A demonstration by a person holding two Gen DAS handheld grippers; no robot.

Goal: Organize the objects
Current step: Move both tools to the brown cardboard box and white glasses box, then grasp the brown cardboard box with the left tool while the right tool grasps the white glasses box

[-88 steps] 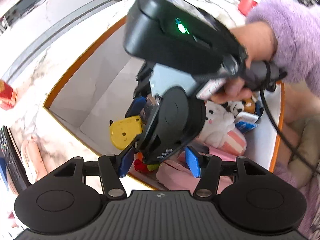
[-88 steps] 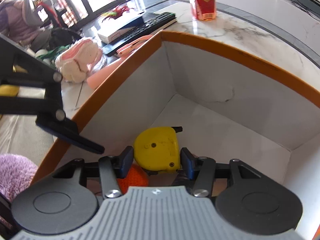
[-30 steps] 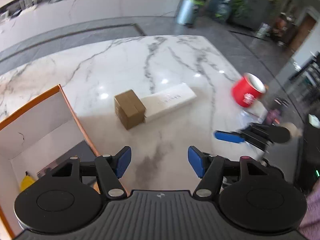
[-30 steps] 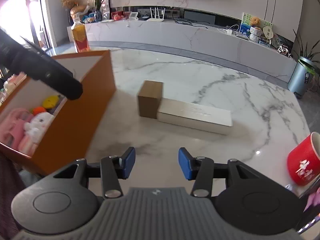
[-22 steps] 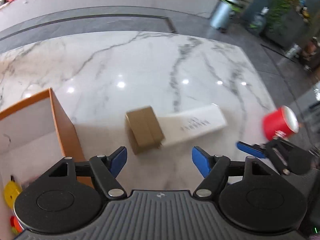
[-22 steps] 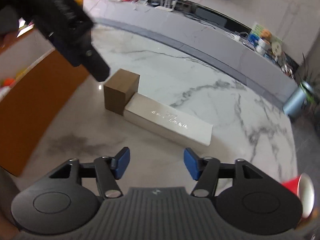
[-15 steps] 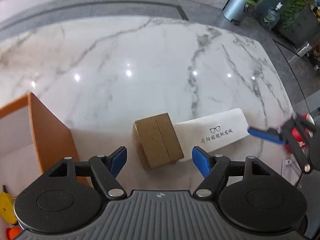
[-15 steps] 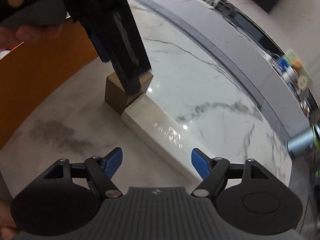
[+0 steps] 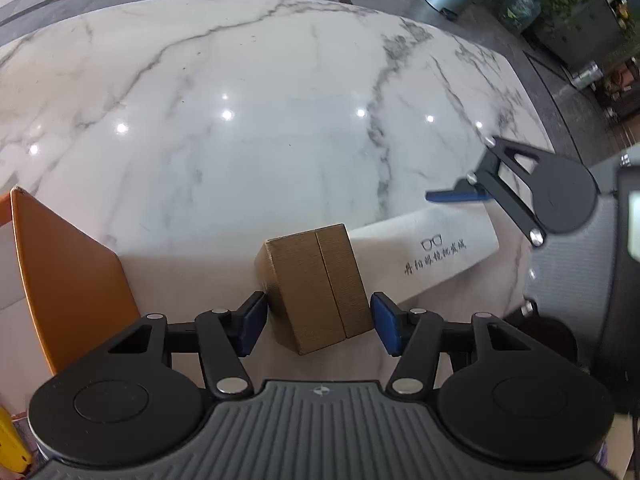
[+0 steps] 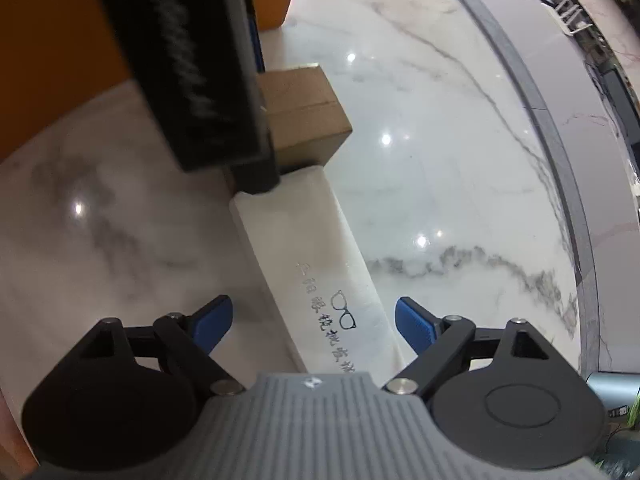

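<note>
A small brown box (image 9: 318,286) stands on the marble table against one end of a long white glasses box (image 9: 430,254). My left gripper (image 9: 318,322) is open, its blue pads on either side of the brown box with small gaps. My right gripper (image 10: 312,322) is open and straddles the near end of the white glasses box (image 10: 316,264). The brown box (image 10: 304,114) shows beyond it, partly hidden by the left gripper's body (image 10: 188,64). The right gripper also shows in the left wrist view (image 9: 520,192).
An orange storage box with white inside (image 9: 68,276) stands at the left, close to the brown box; a yellow object (image 9: 10,448) lies in it. The orange wall (image 10: 52,40) shows at upper left. Marble tabletop (image 9: 260,100) extends beyond.
Both grippers left the orange box and came down over the table. The left one now brackets the brown box; the right one now straddles the white glasses box.
</note>
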